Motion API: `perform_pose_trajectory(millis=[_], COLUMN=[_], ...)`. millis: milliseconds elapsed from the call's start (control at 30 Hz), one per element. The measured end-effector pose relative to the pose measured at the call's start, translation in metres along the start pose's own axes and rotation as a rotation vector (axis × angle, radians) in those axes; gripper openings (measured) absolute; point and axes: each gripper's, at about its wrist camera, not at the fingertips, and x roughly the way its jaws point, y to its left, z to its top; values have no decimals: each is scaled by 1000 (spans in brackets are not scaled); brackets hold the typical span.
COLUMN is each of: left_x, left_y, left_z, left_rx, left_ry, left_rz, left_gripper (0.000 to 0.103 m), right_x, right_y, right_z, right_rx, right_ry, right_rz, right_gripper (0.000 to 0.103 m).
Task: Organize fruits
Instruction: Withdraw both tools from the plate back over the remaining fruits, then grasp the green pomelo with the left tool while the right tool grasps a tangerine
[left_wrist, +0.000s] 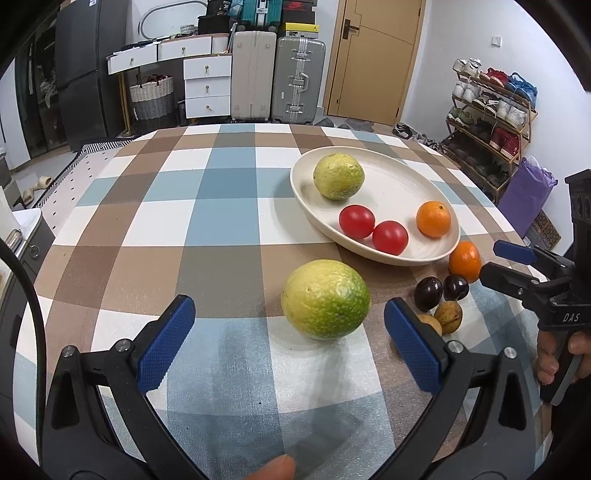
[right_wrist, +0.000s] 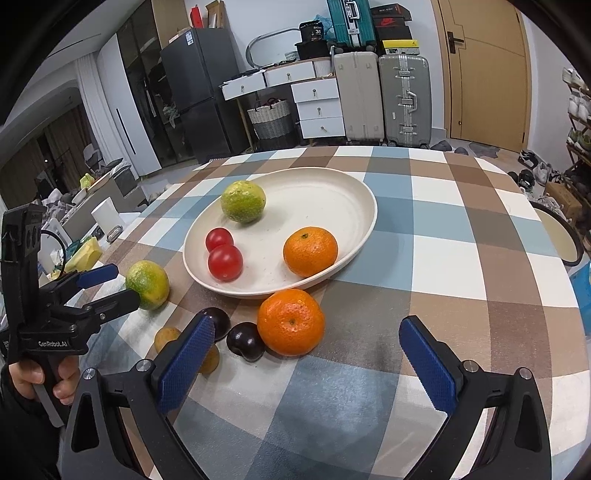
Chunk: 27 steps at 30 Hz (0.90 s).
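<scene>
Both tongs wide open, empty: left tongs (left_wrist: 290, 321), right tongs (right_wrist: 306, 347).

Both tongs are black plastic frames with arched arms, each finger faced with a blue, finely knurled pad and pinned by silver round-headed screws. The left tongs (left_wrist: 290, 343) carry white lettering "GenRobot.AI" on the body above the pistol handle; the right tongs (right_wrist: 306, 363) show "DAS" in white. Each handle has a grey trigger lever, and a dark sleeve (right_wrist: 22, 439) shows below the left handle.
</scene>
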Motion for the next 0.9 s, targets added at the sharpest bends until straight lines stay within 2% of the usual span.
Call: perform_pose_trajectory(millis=[167, 333, 467, 600, 700, 800, 900], left_x=[2, 5, 6, 11, 14, 18, 22], left_y=[0, -1, -1, -1, 0, -1, -4], left_z=[-1, -1, -1, 0, 1, 3, 3], left_rx=[-5, -1, 6, -7, -21, -21, -5], left_ry=[11, 21, 29, 46, 55, 65, 80], left_rz=[9, 13, 13, 6, -11, -12, -24], left_gripper=[102, 102, 102, 102, 102, 98, 84], right_x=[3, 9, 12, 15, 16, 16, 15], right_y=[-2, 0, 1, -1, -3, -3, -3], right_z=[1, 1, 1, 1, 1, 1, 1], right_rx=[10, 10, 19, 39, 51, 50, 50], right_ry=[16, 44, 55, 68, 71, 67, 62], right_rz=[12, 37, 67, 89, 100, 97, 91], right_gripper=[99, 81, 74, 63, 61, 60, 60])
